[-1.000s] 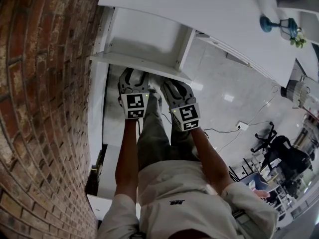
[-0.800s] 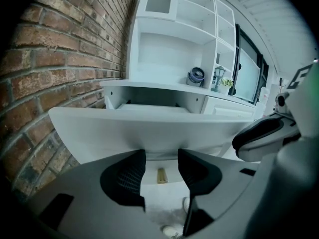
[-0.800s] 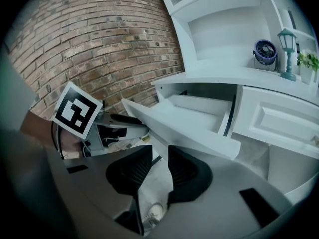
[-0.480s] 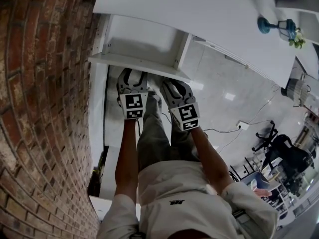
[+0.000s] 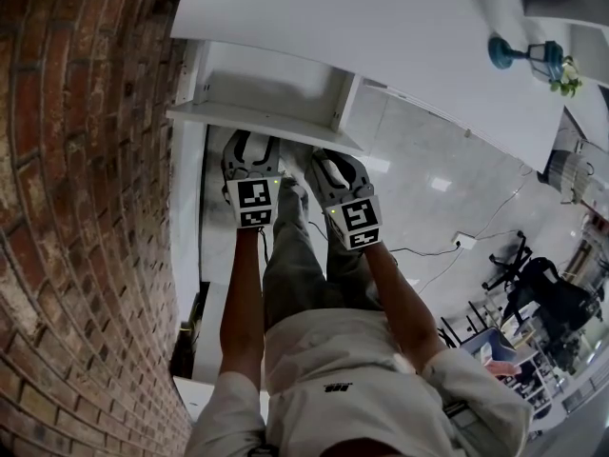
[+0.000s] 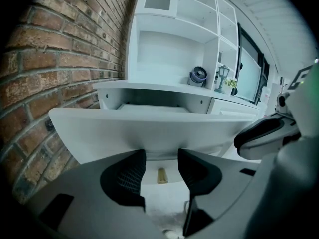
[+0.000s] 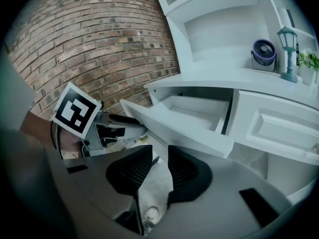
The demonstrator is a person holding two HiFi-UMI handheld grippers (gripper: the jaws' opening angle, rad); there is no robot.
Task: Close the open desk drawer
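Brick wall ran along the person's left, and the white worktop butted up against it, with the desk drawer standing pulled out from under the worktop's edge, right beside the bricks. The left hand-held gripper and the right hand-held gripper hung side by side just in front of the drawer front, near its lower edge. Each had its jaws a narrow gap apart with nothing between them, and no view settled whether the tips touched the panel. The drawer lay open side up and appeared empty. Its sliding axis pointed from the person back under the worktop, while the long front panel ran crosswise, from the wall toward the closed neighbouring drawer. The likeliest trouble was the low contact: tips pressed so near the bottom edge could slip beneath the panel instead of driving it. A push from one hand-held gripper alone, or from the two unevenly, might skew the drawer in its runners and jam it part-way. A hard shove could slam it and jolt the small fan and lamp on the worktop.
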